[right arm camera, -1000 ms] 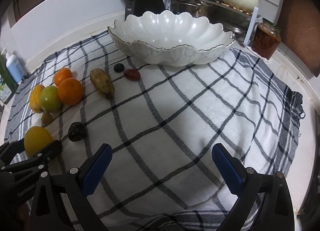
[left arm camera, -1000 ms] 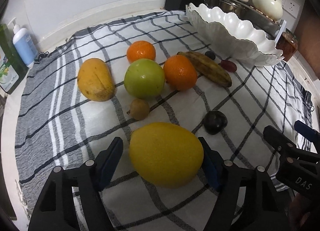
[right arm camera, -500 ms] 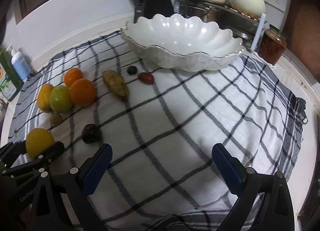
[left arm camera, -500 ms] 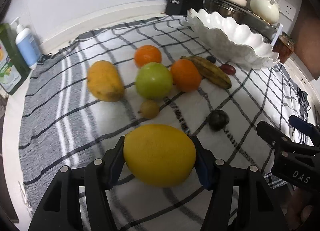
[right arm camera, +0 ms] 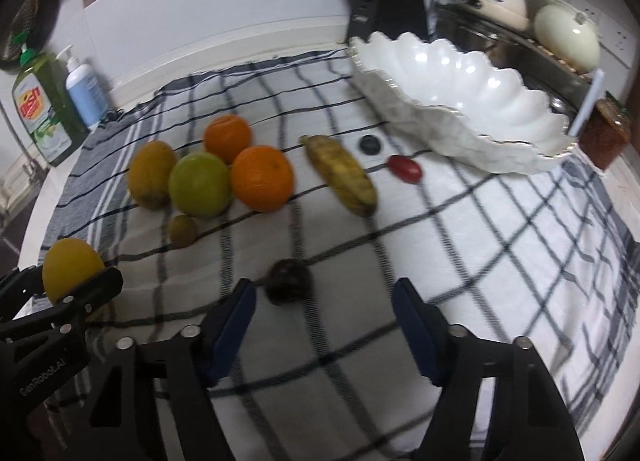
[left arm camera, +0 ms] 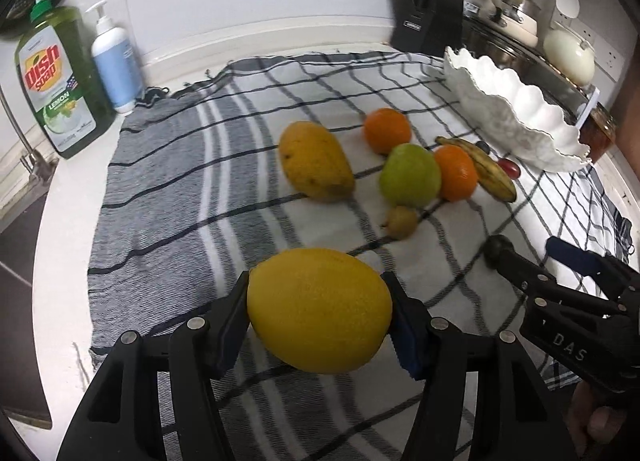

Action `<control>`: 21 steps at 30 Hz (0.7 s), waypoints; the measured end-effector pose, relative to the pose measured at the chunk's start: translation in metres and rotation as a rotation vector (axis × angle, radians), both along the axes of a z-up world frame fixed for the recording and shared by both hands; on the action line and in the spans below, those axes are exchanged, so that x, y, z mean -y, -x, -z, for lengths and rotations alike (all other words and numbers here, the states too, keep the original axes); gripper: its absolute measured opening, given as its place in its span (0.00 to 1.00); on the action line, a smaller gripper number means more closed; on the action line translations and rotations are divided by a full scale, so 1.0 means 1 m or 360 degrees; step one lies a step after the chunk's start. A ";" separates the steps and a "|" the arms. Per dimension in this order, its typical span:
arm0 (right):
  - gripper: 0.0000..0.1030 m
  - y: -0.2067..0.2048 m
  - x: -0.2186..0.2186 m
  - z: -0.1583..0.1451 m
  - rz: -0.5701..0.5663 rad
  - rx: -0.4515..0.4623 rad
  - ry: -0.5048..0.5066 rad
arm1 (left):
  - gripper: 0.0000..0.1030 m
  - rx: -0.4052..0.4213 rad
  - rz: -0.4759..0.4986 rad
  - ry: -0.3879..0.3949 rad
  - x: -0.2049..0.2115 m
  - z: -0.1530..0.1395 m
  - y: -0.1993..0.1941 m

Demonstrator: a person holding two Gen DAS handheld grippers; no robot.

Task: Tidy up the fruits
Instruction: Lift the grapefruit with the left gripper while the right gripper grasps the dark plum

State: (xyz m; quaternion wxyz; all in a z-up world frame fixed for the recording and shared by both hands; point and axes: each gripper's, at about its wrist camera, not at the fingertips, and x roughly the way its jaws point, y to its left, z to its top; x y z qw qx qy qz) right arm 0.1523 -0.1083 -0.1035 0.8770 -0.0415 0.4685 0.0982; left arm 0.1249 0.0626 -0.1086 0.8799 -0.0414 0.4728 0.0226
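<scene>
My left gripper (left arm camera: 320, 313) is shut on a large yellow citrus fruit (left arm camera: 320, 309), held just above the checked cloth (left arm camera: 168, 221). My right gripper (right arm camera: 324, 313) is closing, its pads not touching anything. A small dark fruit (right arm camera: 288, 281) lies just ahead of its left finger. Beyond lie a mango (right arm camera: 152, 175), a green apple (right arm camera: 200, 185), two oranges (right arm camera: 262, 177) (right arm camera: 228, 137), a small brown fruit (right arm camera: 183, 230), a banana (right arm camera: 342, 175), a red grape (right arm camera: 405, 169) and a dark grape (right arm camera: 369, 144). An empty white scalloped bowl (right arm camera: 472, 101) stands at the back right.
A green dish soap bottle (left arm camera: 56, 77) and a blue pump bottle (left arm camera: 114, 57) stand at the cloth's back left corner. A black knife block (left arm camera: 428, 13), pots (right arm camera: 568, 41) and a jar (right arm camera: 604, 133) line the back right. The counter edge runs along the left.
The left jaws closed on the yellow fruit and carried it left, slightly up. The right gripper swung left towards the dark fruit and its jaws narrowed.
</scene>
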 end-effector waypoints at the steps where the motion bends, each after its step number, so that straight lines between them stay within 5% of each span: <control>1: 0.61 -0.001 -0.003 0.001 -0.0012 -0.0008 -0.0006 | 0.59 0.0002 -0.0003 0.0000 -0.001 0.000 0.000; 21: 0.29 -0.011 -0.013 0.015 -0.0110 -0.0049 -0.0033 | 0.59 -0.0005 -0.0014 -0.0004 -0.005 0.001 -0.004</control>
